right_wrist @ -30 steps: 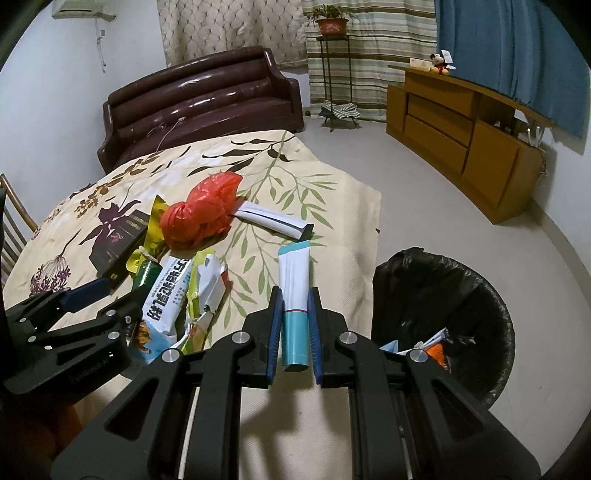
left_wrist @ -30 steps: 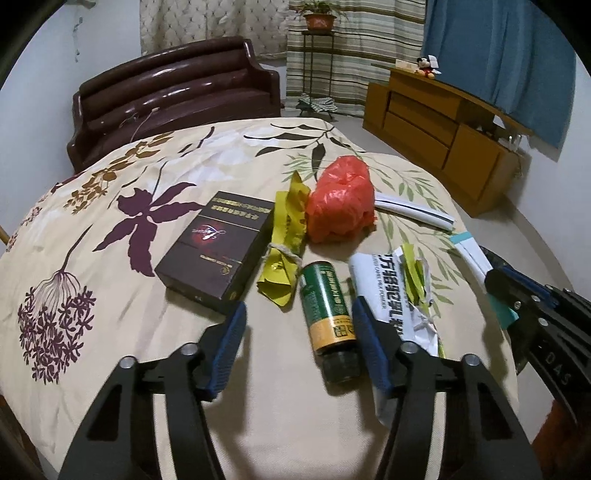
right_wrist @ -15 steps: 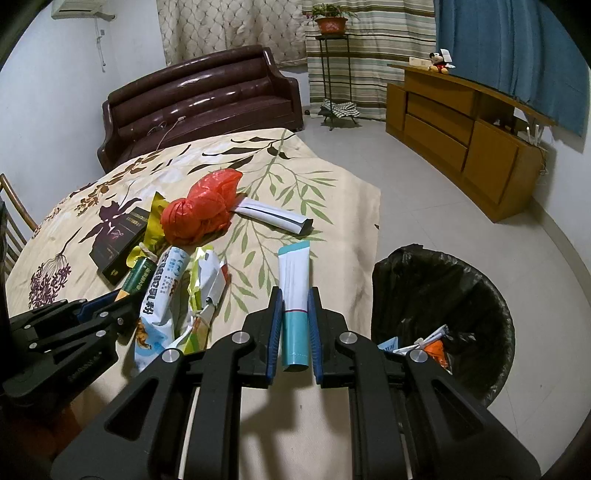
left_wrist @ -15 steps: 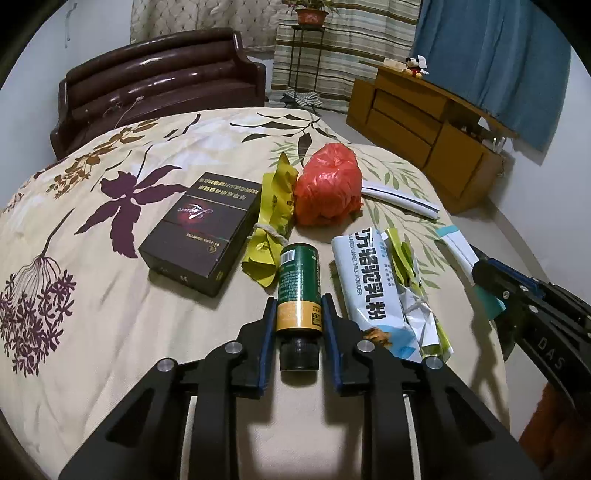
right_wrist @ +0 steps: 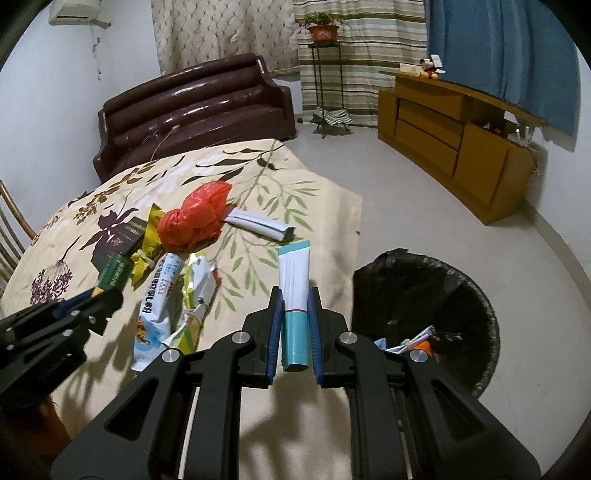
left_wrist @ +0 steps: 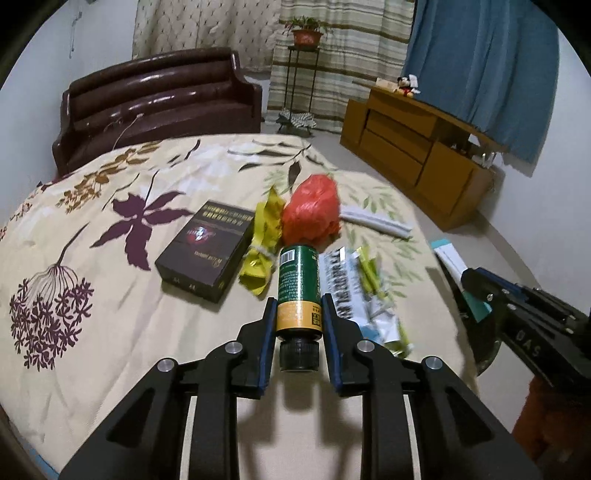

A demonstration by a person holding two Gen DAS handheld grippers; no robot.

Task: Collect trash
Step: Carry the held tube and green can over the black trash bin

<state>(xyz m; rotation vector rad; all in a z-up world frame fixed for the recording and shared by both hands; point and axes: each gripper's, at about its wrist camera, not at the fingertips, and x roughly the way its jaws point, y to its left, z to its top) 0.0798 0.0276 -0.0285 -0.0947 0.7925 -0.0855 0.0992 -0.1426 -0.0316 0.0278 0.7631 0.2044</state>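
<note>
Several scraps (mixed colours) in black-lined bin [right_wrist: 424,291]

Two grippers: left gripper [left_wrist: 299,314] and right gripper [right_wrist: 294,295]. One green bottle [left_wrist: 298,291]. Two tubes: a white-and-teal tube [right_wrist: 294,295] and a white tube with a dark end [right_wrist: 258,223]. One red plastic bag [right_wrist: 195,218]. One dark box [left_wrist: 207,251]. One yellow wrapper [left_wrist: 262,243]. One white-and-blue printed pouch [right_wrist: 157,299]. One black-lined trash bin [right_wrist: 424,291]. One sofa [right_wrist: 195,110]. One wooden cabinet [right_wrist: 454,140]. One potted plant [right_wrist: 323,27].
</note>
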